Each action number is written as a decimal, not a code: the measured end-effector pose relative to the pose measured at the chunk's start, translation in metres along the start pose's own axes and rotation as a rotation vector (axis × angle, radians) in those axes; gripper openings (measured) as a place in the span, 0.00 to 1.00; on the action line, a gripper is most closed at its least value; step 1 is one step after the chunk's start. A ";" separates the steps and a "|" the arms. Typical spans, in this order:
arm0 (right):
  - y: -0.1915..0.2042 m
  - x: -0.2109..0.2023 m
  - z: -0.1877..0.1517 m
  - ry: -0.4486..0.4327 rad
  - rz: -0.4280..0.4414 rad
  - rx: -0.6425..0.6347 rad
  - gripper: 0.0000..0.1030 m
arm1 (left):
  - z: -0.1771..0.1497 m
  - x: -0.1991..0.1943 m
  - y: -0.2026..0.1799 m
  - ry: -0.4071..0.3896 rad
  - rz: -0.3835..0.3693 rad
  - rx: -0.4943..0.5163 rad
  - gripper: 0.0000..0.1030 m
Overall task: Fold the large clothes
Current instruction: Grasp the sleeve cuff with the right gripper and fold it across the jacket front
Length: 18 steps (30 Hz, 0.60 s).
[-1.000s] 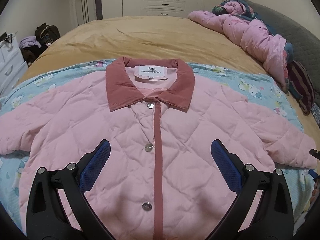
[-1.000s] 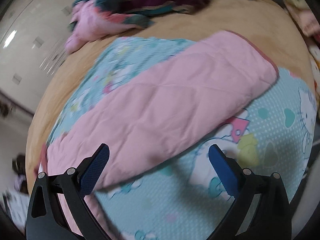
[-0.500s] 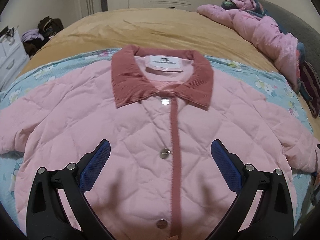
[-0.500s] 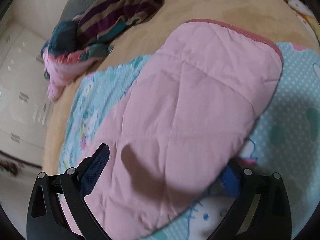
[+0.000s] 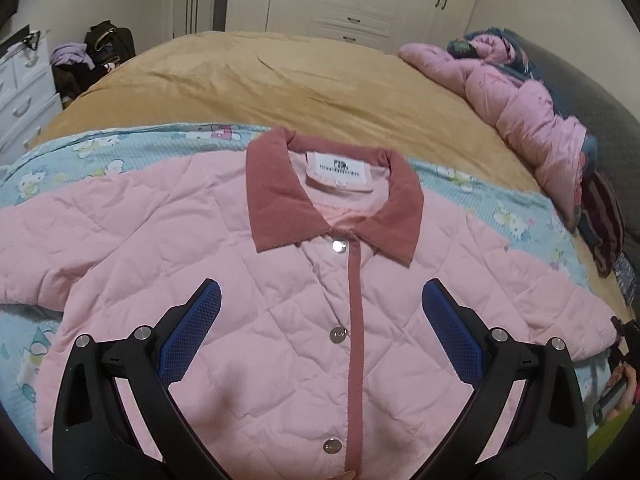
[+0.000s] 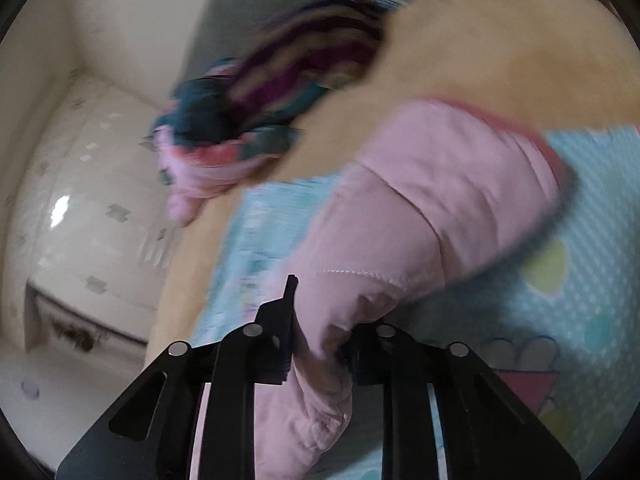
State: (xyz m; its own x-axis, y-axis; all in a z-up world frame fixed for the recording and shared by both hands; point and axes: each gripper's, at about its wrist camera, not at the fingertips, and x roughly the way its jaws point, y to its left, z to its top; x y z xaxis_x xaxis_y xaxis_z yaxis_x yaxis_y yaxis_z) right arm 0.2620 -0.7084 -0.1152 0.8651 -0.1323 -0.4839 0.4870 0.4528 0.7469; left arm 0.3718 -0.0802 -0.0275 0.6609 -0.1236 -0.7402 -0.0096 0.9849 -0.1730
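A tan bed cover (image 5: 280, 76) fills the room's middle, with a pale blue cartoon-print sheet (image 5: 100, 152) spread over its near part. On that sheet lies the pink quilted jacket (image 5: 248, 288), front up and buttoned, sleeves spread wide: collar (image 5: 276, 208) at twelve o'clock from the left gripper, hem toward six, so the body's long axis runs along the placket (image 5: 355, 320) while the sleeves lie across it from nine to three. A heap of other clothes (image 5: 516, 108) sits at two o'clock, well apart.

The left gripper (image 5: 320, 336) hangs over the chest with its jaws spread wide and nothing between them. The right gripper (image 6: 320, 344) is clamped on the jacket's right sleeve (image 6: 440, 208), pink fabric bunched between its jaws; the cuff (image 6: 548, 152) points away toward one o'clock in that blurred view.

The right hand has the sleeve, so the likely fold carries it from three o'clock inward across the placket line. The free left tool is the nearer one for the sleeve at nine o'clock.
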 end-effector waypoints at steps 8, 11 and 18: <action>0.108 -0.036 -0.014 -0.003 0.169 -0.287 0.15 | 0.004 -0.012 0.005 -0.010 -0.051 -0.019 0.92; 0.143 -0.045 -0.027 0.011 0.212 -0.358 0.15 | 0.006 -0.019 0.009 -0.021 -0.052 -0.020 0.92; 0.207 -0.056 -0.060 0.045 0.267 -0.495 0.14 | 0.013 -0.040 0.022 -0.054 -0.063 -0.031 0.92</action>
State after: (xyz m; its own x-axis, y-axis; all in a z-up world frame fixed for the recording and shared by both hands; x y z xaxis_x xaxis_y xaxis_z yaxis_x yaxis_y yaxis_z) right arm 0.3070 -0.5548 0.0392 0.9392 0.0763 -0.3347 0.1281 0.8268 0.5478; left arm 0.3552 -0.0516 0.0068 0.7006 -0.1780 -0.6911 0.0108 0.9709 -0.2391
